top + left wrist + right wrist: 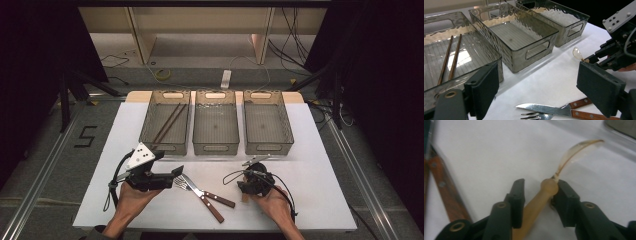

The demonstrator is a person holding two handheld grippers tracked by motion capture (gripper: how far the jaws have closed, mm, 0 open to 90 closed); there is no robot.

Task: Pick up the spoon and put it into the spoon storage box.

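Wooden-handled spoon (541,202) lies between the jaws of the right gripper (537,190), its clear bowl raised above the white table (310,200); one pad touches the handle, the other stands just off it, so no firm pinch. Left gripper (544,82) is spread wide, empty, above the knife (554,110) and fork (534,116). Chopsticks (169,122) rest in the left bin (150,142).
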